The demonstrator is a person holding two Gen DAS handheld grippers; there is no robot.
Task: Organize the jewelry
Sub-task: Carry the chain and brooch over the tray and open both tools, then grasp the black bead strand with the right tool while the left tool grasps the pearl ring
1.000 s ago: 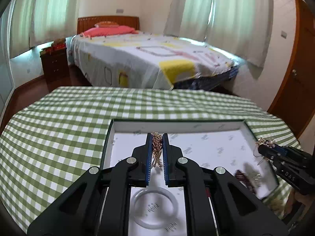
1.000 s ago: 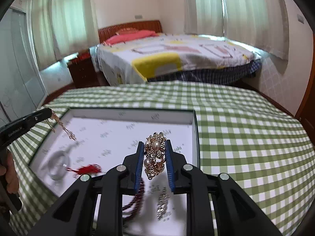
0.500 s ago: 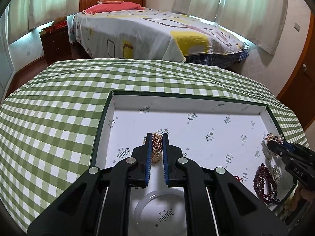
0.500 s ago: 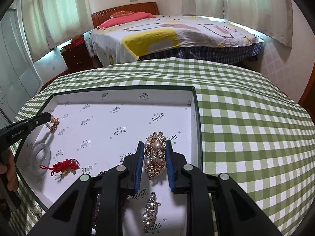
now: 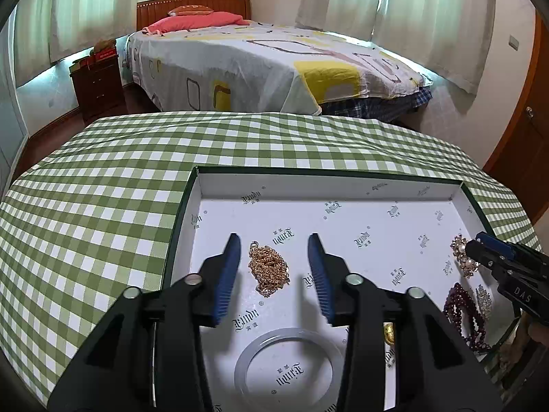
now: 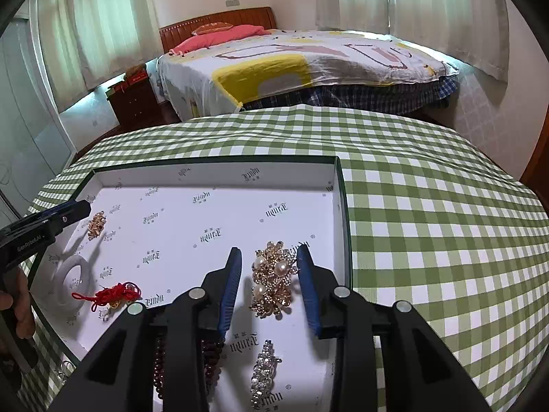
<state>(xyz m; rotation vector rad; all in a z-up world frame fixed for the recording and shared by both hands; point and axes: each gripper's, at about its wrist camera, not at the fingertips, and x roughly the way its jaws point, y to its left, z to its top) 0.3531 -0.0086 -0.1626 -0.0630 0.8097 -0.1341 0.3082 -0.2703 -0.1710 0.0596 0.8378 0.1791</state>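
Both hand-held grippers have just let go: the left hand-held gripper gapes around the gold chain, the right hand-held gripper around the pearl brooch, each piece now resting in the box, apparently placed.

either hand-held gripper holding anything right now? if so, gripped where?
Nothing held. Left hand-held gripper is open around the gold chain lying in the box. Right hand-held gripper is open around the pearl brooch, which also lies there.
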